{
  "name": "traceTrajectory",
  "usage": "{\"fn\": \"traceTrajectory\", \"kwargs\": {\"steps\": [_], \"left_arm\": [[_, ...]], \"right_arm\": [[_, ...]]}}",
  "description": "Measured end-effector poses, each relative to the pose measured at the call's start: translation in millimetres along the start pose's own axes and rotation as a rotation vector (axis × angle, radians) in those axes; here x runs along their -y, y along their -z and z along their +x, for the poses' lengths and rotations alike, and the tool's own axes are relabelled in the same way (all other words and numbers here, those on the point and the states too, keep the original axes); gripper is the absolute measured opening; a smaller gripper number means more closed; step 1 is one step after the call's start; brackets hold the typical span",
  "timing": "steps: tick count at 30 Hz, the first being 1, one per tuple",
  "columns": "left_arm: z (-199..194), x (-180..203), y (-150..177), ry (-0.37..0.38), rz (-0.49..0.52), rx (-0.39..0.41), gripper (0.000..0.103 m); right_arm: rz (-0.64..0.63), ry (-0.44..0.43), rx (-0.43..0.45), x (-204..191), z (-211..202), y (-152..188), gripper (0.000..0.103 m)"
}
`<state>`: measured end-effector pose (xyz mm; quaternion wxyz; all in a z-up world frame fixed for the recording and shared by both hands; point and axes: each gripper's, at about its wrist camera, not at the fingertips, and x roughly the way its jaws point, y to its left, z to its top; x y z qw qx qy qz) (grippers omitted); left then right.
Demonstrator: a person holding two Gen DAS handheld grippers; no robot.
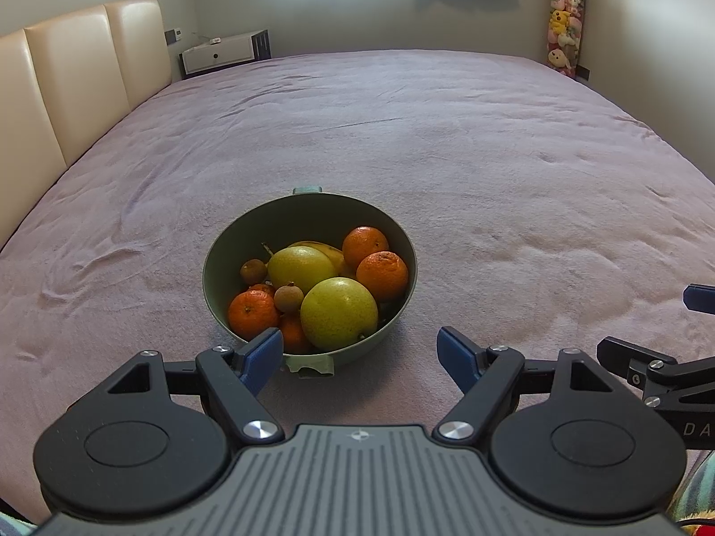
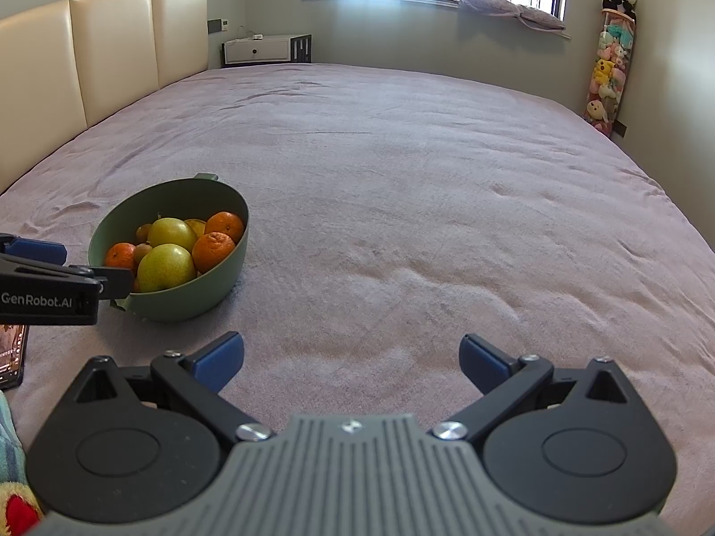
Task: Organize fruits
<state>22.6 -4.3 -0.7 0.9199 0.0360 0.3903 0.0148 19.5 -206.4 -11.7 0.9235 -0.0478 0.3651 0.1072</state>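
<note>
A green bowl (image 1: pixel 223 245) (image 2: pixel 214 286) sits on the mauve bed cover, filled with fruit: two yellow-green pears (image 1: pixel 338 312) (image 2: pixel 166 265), several mandarins (image 1: pixel 382 275) (image 2: pixel 213 250), small brown longans (image 1: pixel 288 297) and a banana (image 1: pixel 324 250) mostly hidden behind. My left gripper (image 1: pixel 361 353) stands open just in front of the bowl's near rim, nothing between its blue pads. My right gripper (image 2: pixel 352 359) is open over bare cover to the right of the bowl. The left gripper's side (image 2: pixel 49 286) shows at the left of the right wrist view.
A cream padded headboard (image 1: pixel 67 89) runs along the left. A white bedside cabinet (image 1: pixel 223 51) stands at the far corner, a tall tube of plush toys (image 1: pixel 564 22) at far right. A phone (image 2: pixel 11 353) lies on the cover near the left edge.
</note>
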Motion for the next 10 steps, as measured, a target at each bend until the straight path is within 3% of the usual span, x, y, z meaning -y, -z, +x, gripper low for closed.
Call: {"fn": "traceTrajectory", "kwargs": {"steps": [10], "left_arm": [[-1.1, -0.9, 0.4, 0.008, 0.012, 0.005, 0.092]], "right_arm": [[0.003, 0.000, -0.006, -1.4, 1.0, 2.2, 0.099]]}}
